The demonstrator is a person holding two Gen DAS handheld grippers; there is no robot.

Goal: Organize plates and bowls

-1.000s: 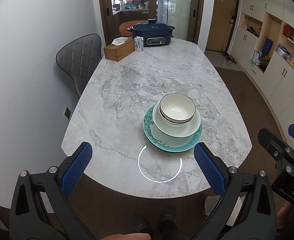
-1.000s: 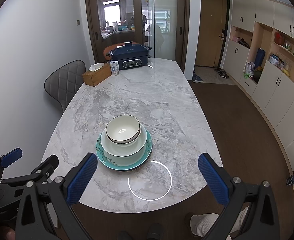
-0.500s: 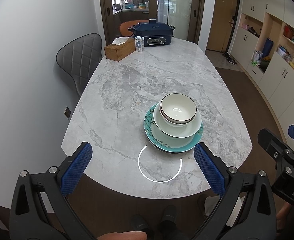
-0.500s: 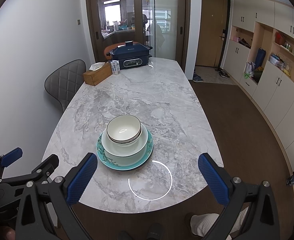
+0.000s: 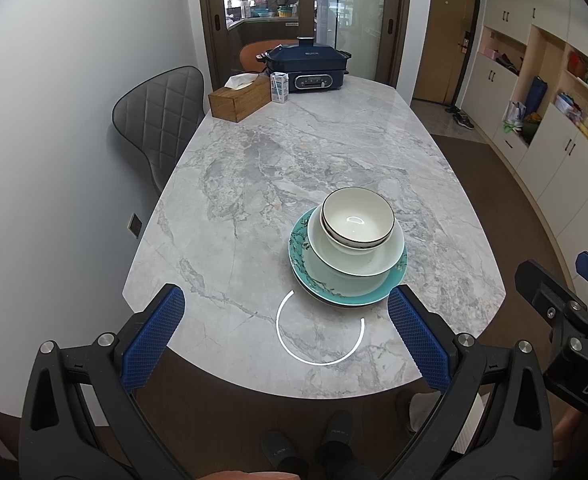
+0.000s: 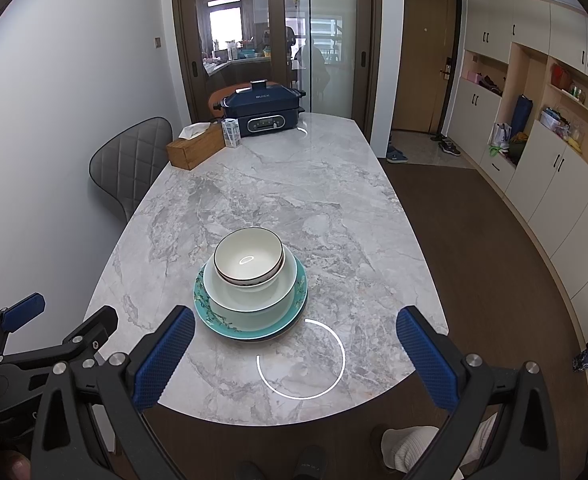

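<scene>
We judge the stacking done: a dark-rimmed white bowl (image 5: 357, 218) nests in a pale wide bowl (image 5: 355, 254), which sits on a teal floral plate (image 5: 307, 268), all near the marble table's (image 5: 294, 152) front edge. Nothing else looks left to sort. Our left gripper (image 5: 286, 322) and right gripper (image 6: 295, 346) hang spread wide, empty, short of the stack.

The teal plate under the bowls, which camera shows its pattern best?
The left wrist view: the teal plate shows a broad crescent of branch pattern on its left rim, clear of the pale bowl above. In the right wrist view the teal plate shows a narrower strip.
</scene>
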